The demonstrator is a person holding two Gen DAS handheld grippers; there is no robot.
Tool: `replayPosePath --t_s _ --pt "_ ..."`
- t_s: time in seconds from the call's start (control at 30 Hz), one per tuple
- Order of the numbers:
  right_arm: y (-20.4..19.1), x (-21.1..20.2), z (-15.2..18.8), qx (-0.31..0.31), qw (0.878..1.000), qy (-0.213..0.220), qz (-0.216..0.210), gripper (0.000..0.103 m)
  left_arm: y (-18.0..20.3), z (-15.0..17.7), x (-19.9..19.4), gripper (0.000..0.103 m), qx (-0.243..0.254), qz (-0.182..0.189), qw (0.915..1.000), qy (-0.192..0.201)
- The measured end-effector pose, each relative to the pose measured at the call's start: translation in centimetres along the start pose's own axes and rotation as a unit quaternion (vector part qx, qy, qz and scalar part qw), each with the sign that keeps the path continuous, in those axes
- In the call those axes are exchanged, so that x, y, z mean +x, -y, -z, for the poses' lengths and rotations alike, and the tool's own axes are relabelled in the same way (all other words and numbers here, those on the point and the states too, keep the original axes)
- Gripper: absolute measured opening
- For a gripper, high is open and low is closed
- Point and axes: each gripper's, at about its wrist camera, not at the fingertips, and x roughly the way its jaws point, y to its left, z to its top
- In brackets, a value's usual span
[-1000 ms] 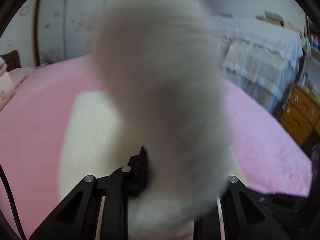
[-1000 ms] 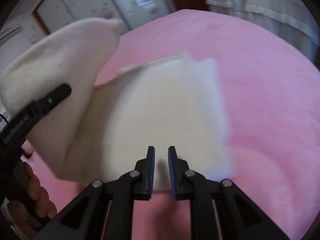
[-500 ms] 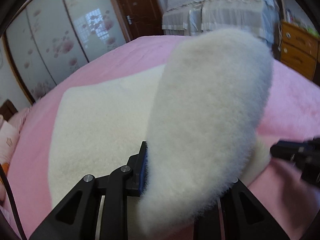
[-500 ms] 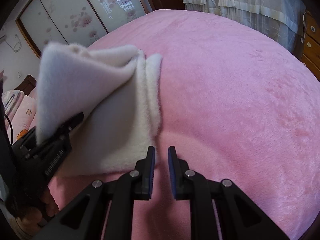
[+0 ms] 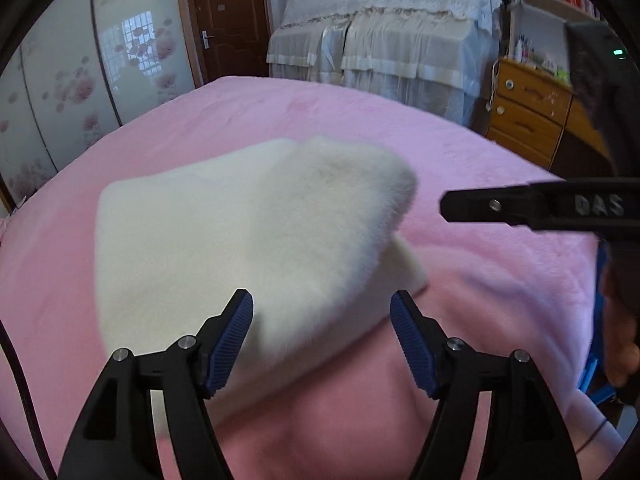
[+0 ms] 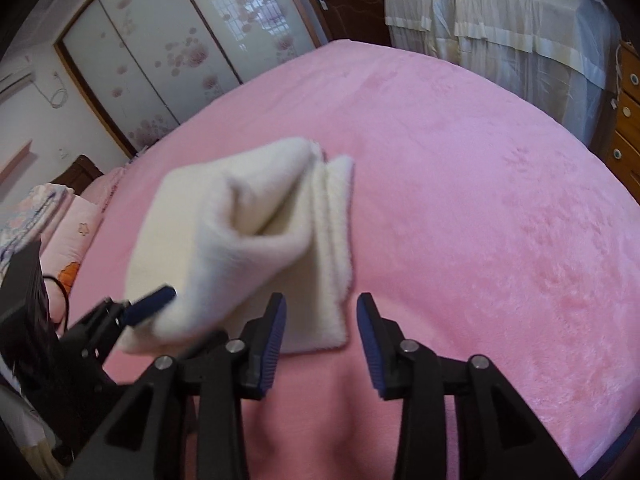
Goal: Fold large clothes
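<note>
On the pink bed [image 5: 460, 168] lies the white fleecy garment [image 5: 224, 240], folded into a thick stack whose layered edges show on its right side in the right wrist view [image 6: 332, 240]. Its top flap is lifted and curls over, not lying flat on the layers beneath. In the left wrist view the near edge of that flap hangs between the fingers of the left gripper [image 5: 322, 340], which are opening; their blue pads stand wide on either side of the fleece and do not press on it. From the right wrist view the same gripper [image 6: 154, 302] comes in from the lower left, one blue pad right at the flap's near corner.

The right gripper [image 6: 320, 344] hovers just in front of the stack's near right corner. Its fingers are opening too, and only pink bedcover shows between them. In the left wrist view it [image 5: 500, 206] reaches in from the right, near the folded edge but apart from it, with part of a hand [image 5: 620, 340] behind it.

Beyond the bed stand sliding wardrobe doors [image 6: 168, 56] with a flower pattern, a dark wooden door [image 5: 228, 20], furniture under a pale lace-edged cover [image 5: 384, 32], and a wooden chest of drawers [image 5: 524, 108]. A pillow [image 6: 76, 240] lies at the bed's far left.
</note>
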Motion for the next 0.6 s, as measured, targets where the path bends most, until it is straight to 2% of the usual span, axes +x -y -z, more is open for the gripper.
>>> replayPosePath --t_s 0.07,0.2,0.33,0.47,0.5,0.53,0.6 --pt "-0.7 -0.5 -0.3 -0.007 1.000 0.003 -0.014 0.048 -0.6 1.2 -2.1 0.070 -0.018 -0.004 0.9998 0.008" --pt "-2.4 -0.2 -1.5 -0.029 0.999 -0.001 -0.020 0.049 -5.5 2.3 -4.0 0.070 -0.088 -0.032 0.9956 0.006" --pt "-4.6 1.2 -3.3 -0.069 0.998 0.007 -0.011 0.049 -11.5 2.9 -3.5 0.070 -0.176 -0.064 0.9822 -0.019" --pt "-6.3 3.8 -4.5 -0.107 0.994 -0.016 -0.013 0.049 -15.7 3.1 -1.6 0.070 -0.221 -0.077 0.9717 -0.034" --pt "-6.6 4.5 -4.5 -0.116 0.993 -0.028 -0.015 0.038 -16.4 3.1 -1.2 0.070 -0.231 -0.075 0.9694 -0.036" --pt "-6.9 5.3 -4.5 -0.132 0.990 -0.039 -0.009 0.018 -16.7 3.0 -0.9 0.070 -0.236 -0.072 0.9684 -0.038" --pt "-6.9 5.9 -4.3 -0.148 0.988 -0.047 0.004 0.015 -17.1 2.8 0.0 0.070 -0.243 -0.071 0.9665 -0.041"
